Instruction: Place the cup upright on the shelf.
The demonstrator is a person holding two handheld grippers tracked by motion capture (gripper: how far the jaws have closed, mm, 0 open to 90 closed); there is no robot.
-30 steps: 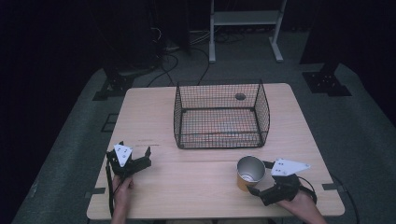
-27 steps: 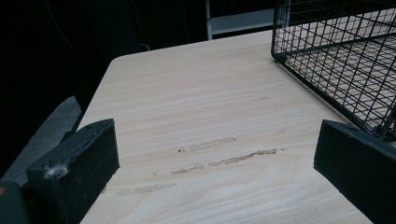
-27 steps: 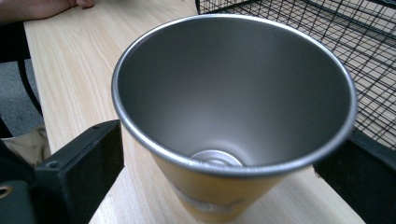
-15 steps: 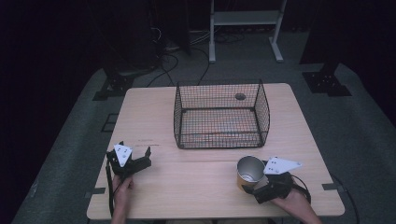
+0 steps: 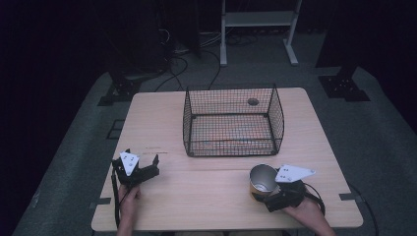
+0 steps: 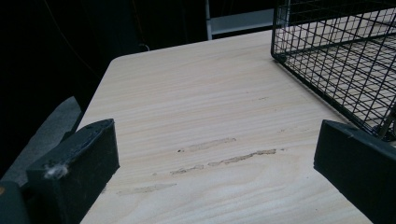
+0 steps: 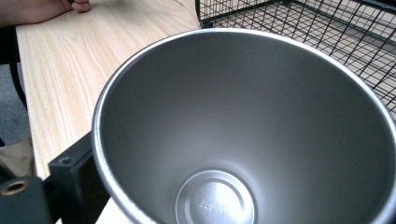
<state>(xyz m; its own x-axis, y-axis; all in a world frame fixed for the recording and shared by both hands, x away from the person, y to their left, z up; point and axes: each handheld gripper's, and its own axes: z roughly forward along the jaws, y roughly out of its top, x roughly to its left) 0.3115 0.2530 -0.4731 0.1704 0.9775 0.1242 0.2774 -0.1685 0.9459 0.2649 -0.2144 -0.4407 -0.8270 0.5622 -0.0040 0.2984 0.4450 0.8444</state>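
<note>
Pale wood worktop sits on a grey floor in a dark room. A black wire basket stands at its far middle, its near side open toward the person. Near the front right edge, a steel cup stands upright and empty, just in front of the basket's right corner. The right tool is closed around the cup, one black jaw touching its outer wall. At the front left, the left tool rests spread wide, holding nothing.
</note>
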